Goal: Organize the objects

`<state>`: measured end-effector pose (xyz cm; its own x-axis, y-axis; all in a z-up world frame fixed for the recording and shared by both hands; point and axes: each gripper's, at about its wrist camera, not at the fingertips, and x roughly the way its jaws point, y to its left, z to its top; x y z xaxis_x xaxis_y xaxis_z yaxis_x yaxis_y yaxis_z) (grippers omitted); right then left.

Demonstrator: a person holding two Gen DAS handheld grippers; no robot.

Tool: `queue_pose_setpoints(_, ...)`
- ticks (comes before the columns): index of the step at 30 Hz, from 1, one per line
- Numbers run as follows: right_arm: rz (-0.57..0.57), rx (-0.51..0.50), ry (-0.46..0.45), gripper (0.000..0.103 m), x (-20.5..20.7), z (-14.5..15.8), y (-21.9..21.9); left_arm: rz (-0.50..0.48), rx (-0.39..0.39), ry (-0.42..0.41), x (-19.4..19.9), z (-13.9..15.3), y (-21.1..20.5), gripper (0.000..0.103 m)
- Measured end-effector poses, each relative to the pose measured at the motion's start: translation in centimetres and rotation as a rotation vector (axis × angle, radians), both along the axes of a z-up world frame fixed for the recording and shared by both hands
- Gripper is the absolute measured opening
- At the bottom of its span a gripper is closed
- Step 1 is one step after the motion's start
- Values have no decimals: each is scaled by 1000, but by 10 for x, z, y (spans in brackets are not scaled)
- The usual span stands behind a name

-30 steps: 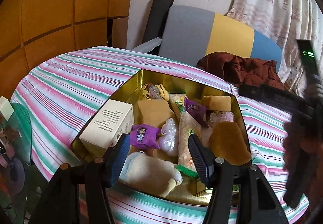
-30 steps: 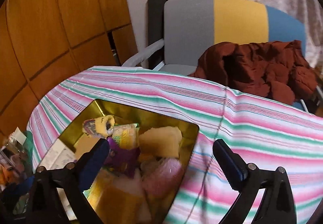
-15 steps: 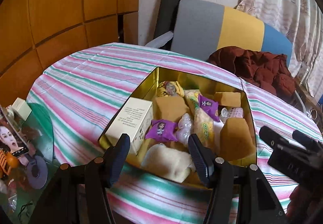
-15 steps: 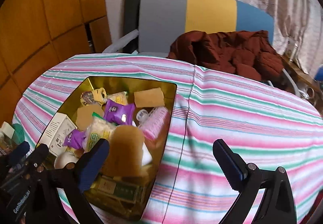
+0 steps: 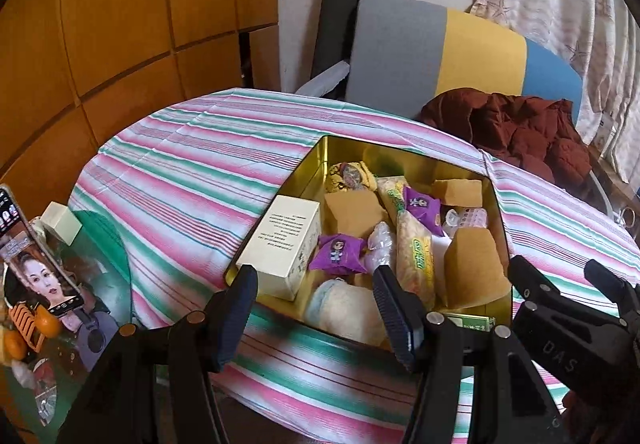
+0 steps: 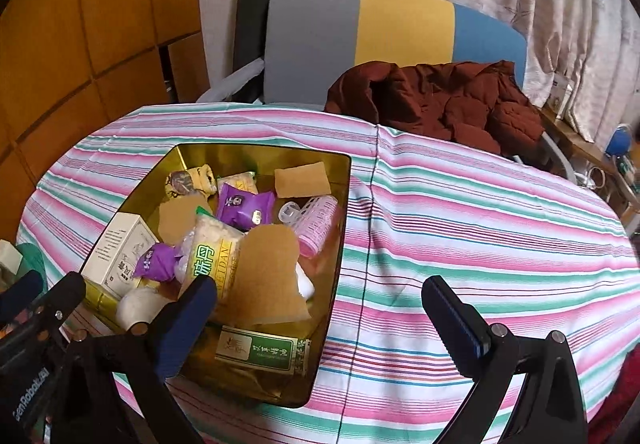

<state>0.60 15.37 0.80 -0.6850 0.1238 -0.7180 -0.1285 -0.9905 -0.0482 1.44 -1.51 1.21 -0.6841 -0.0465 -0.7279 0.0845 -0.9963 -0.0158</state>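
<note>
right wrist view: the gold tin (image 6: 344, 204) sits on the striped tablecloth (image 6: 480, 228), its long axis running away from the camera toward the chair (image 6: 360, 36), packed with purple candy packets, a white carton (image 6: 116, 256) and a pink roller. both tools tilt downward; the right gripper (image 6: 320, 304) gapes wide and empty, the left gripper (image 5: 314, 308) half-spread, empty.

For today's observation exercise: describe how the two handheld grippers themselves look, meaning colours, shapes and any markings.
Both are black, clamp-like frames with silver rivets. The left gripper and right gripper each carry two long dark-blue ribbed pads. The right gripper's body bears pale lettering. No cables or sleeves show.
</note>
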Motion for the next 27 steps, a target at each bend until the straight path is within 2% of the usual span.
queue_pose_setpoints(9, -4, -2, 7, 103, 3, 1, -4, 35, -71, 28, 6, 4, 3, 61)
queue_pose_setpoints(21, -10, 4, -6, 103, 2, -6, -6, 30, -7, -13, 3, -3, -1, 61)
queue_pose_setpoints(27, -14, 2, -14, 103, 1, -10, -5, 37, -9, -11, 2, -6, -1, 60)
